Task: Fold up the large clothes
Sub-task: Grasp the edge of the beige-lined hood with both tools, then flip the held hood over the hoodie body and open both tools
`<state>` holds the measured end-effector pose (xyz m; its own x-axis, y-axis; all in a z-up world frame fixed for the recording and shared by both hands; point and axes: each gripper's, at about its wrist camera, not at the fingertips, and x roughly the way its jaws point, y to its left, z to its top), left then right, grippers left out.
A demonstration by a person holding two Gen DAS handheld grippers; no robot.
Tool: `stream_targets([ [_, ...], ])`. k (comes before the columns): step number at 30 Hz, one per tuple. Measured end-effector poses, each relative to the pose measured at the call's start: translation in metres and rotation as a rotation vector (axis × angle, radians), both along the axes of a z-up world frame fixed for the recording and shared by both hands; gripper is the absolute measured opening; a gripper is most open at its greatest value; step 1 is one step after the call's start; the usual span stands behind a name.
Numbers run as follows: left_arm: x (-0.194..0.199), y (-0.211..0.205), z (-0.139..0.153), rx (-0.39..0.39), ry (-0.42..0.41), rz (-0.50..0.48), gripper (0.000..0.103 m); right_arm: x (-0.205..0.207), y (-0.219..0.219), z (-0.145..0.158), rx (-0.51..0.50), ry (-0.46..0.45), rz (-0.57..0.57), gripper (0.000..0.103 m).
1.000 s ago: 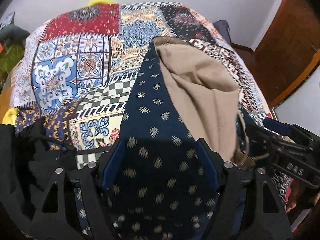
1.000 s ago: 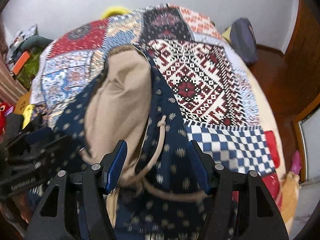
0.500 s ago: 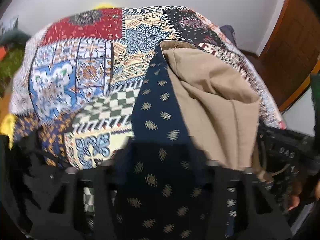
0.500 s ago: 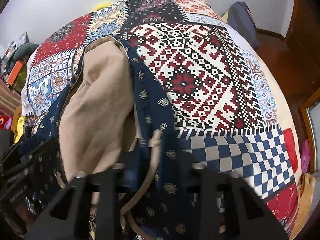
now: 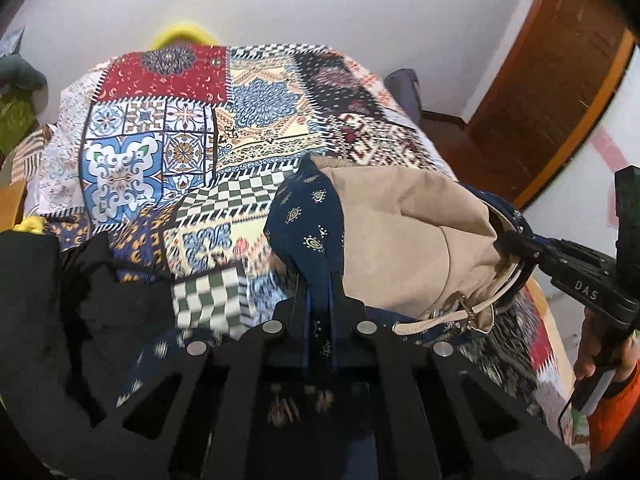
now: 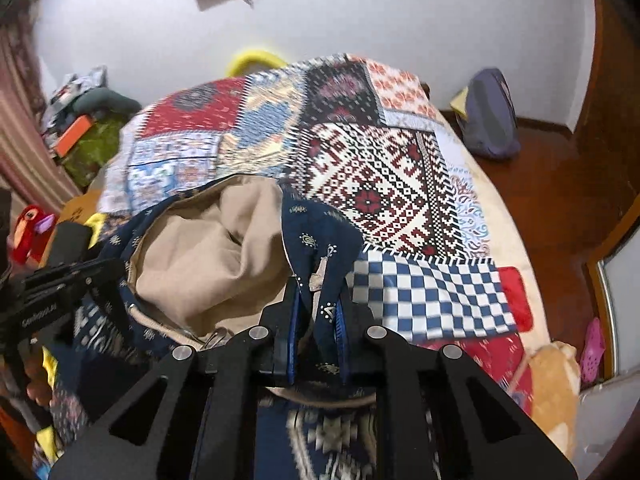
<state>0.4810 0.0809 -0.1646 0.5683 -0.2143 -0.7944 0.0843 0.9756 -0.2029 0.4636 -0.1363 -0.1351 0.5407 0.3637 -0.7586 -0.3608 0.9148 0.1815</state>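
- A patchwork bedspread [image 5: 168, 152] covers the bed.
- Left gripper [image 5: 320, 300] — clamped on the navy garment [image 5: 308, 220] edge.
- Right gripper [image 6: 318, 308] pinches the garment's other edge — its tan lining [image 6: 208, 256] sags between them above the bed.

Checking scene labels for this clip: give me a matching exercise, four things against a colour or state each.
Things:
1. left gripper
2. garment lining
3. backpack
4. drawstring

States:
A. tan, showing inside the navy printed garment
B. grey-purple, on the floor by the wall
C. shut on navy fabric
D. beige cord hanging loose at the garment's edge

Pairs: 1-C, 2-A, 3-B, 4-D
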Motion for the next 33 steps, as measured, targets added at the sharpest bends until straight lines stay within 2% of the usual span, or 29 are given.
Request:
stream_targets([
  [3, -0.032, -0.006, 0.010, 0.012, -0.014, -0.034, 0.006, -0.022, -0.004, 0.008, 0.009, -0.014, 0.024, 0.014],
  [7, -0.068, -0.010, 0.006, 0.026, -0.003, -0.064, 0.006, -0.048, -0.011, -0.002, -0.020, -0.012, 0.047, 0.014],
  [14, -0.123, -0.019, -0.026, 0.088, 0.047, -0.062, 0.006, -0.083, -0.022, -0.044, -0.066, 0.066, 0.047, 0.014],
  [19, -0.144, -0.021, -0.053, 0.133, 0.110, -0.046, 0.009, -0.092, -0.028, -0.077, -0.055, 0.165, 0.030, 0.017],
  [22, -0.149, -0.019, -0.064, 0.134, 0.153, -0.039, 0.024, -0.096, -0.027, -0.087, -0.074, 0.191, 0.023, 0.020],
  [24, -0.154, -0.018, -0.063, 0.138, 0.157, -0.035, 0.039, -0.098, -0.026, -0.086, -0.099, 0.194, 0.034, 0.024],
  [26, -0.158, -0.018, -0.057, 0.129, 0.139, -0.035, 0.042, -0.103, -0.025, -0.079, -0.117, 0.191, 0.047, 0.027],
  [30, -0.160, -0.013, -0.034, 0.104, 0.085, -0.017, 0.050, -0.113, -0.022, -0.055, -0.146, 0.111, 0.075, 0.028],
  [33, -0.155, -0.011, -0.014, 0.096, 0.029, -0.003, 0.053, -0.109, -0.021, -0.035, -0.129, 0.050, 0.077, 0.034],
])
